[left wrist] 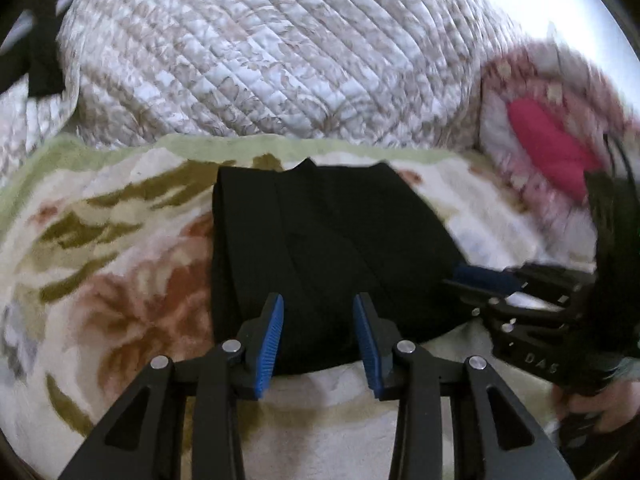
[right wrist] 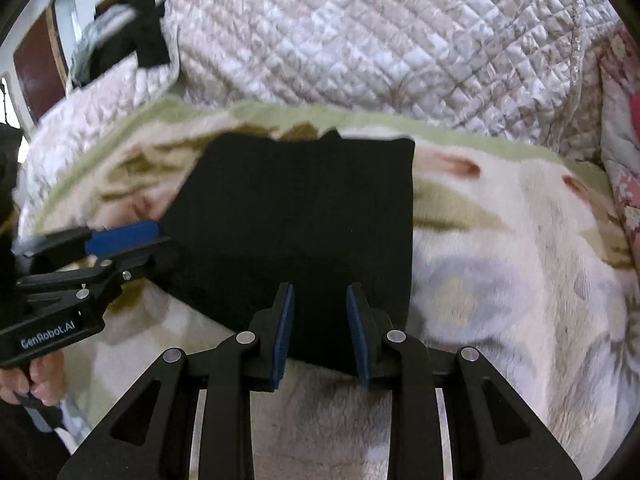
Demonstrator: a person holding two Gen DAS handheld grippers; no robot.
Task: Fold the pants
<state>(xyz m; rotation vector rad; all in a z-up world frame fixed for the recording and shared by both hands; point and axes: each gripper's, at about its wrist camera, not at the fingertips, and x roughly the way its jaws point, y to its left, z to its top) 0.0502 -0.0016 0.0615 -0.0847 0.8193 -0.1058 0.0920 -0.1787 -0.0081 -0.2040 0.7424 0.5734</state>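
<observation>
black pants (left wrist: 328, 248) folded square on blanket (left wrist: 120, 280), edges clear.

Both fisheye views look forward and steeply down, from close above, at the folded black pants (left wrist: 320, 248) (right wrist: 304, 216) on a floral fleece blanket (left wrist: 120, 280) (right wrist: 500, 280). The left view sits left of the pants, the right view right; each catches the other gripper beside them, with the quilted white bedspread (left wrist: 260, 52) (right wrist: 380, 40) beyond.
</observation>
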